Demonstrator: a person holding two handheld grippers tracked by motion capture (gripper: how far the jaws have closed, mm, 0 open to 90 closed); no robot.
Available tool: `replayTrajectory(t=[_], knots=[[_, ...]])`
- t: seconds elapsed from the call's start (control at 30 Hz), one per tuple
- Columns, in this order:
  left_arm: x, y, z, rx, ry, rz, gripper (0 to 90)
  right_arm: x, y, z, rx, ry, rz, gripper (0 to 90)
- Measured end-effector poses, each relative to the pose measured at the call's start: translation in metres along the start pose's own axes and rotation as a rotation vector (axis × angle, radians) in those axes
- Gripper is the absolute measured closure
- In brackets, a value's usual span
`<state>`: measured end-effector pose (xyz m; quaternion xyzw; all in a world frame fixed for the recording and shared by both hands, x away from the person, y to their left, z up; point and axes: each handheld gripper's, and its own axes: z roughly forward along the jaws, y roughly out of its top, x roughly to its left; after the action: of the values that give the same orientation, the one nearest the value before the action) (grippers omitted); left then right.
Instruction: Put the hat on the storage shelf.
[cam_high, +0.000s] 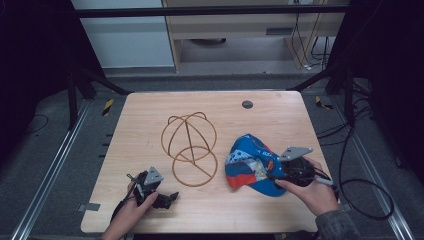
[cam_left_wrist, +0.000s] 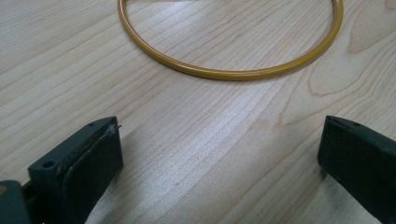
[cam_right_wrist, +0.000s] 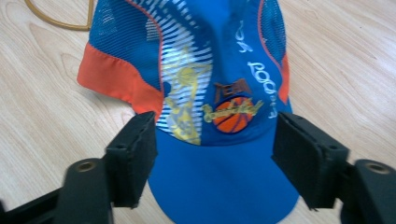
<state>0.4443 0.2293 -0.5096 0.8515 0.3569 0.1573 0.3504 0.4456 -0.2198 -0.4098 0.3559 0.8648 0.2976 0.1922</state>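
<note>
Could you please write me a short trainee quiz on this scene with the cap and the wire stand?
1. True or false: the left gripper holds the wire stand.
2. Which part of the cap lies between the right gripper's jaws: (a) the brim, (b) the mesh back?
3. What do the cap and stand rest on?

Key: 1 false, its open jaws are bare; 2 (a); 3 the wooden table.

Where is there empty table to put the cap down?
Bare wood lies along the far edge near the small dark round disc, and down the left side beside the golden wire hat stand. It is crowded between the stand and the blue-and-orange basketball cap.
</note>
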Motion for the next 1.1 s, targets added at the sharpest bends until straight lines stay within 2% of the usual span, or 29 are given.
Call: replayTrajectory(t=[0.03,0.1,0.17,0.27,0.47,0.57,0.9,1.1], knots=[[0.000,0.000,0.000,0.000,0.000,0.000,0.0,-0.007,0.005,-0.001,0.026,0.018,0.000,35.1],[0.000,0.000,0.000,0.000,0.000,0.000,0.0,-0.011,0.010,-0.001,0.040,0.040,0.002,35.3],[0.000,0.000,0.000,0.000,0.000,0.001,0.0,-0.014,0.015,0.001,0.053,0.043,0.002,35.7],[0.000,0.000,0.000,0.000,0.000,0.000,0.0,-0.015,0.024,0.005,0.061,0.058,-0.001,36.9],[0.000,0.000,0.000,0.000,0.000,0.000,0.0,-0.017,0.042,0.018,0.101,0.065,-0.025,46.4],[0.000,0.000,0.000,0.001,0.000,0.001,0.0,-0.015,0.050,0.025,0.115,0.087,-0.024,48.9],[0.000,0.000,0.000,0.000,0.000,0.000,0.0,-0.017,0.055,0.039,0.140,0.117,-0.004,55.9],[0.000,0.000,0.000,0.000,0.000,0.001,0.0,-0.019,0.056,0.047,0.155,0.118,0.006,56.2]])
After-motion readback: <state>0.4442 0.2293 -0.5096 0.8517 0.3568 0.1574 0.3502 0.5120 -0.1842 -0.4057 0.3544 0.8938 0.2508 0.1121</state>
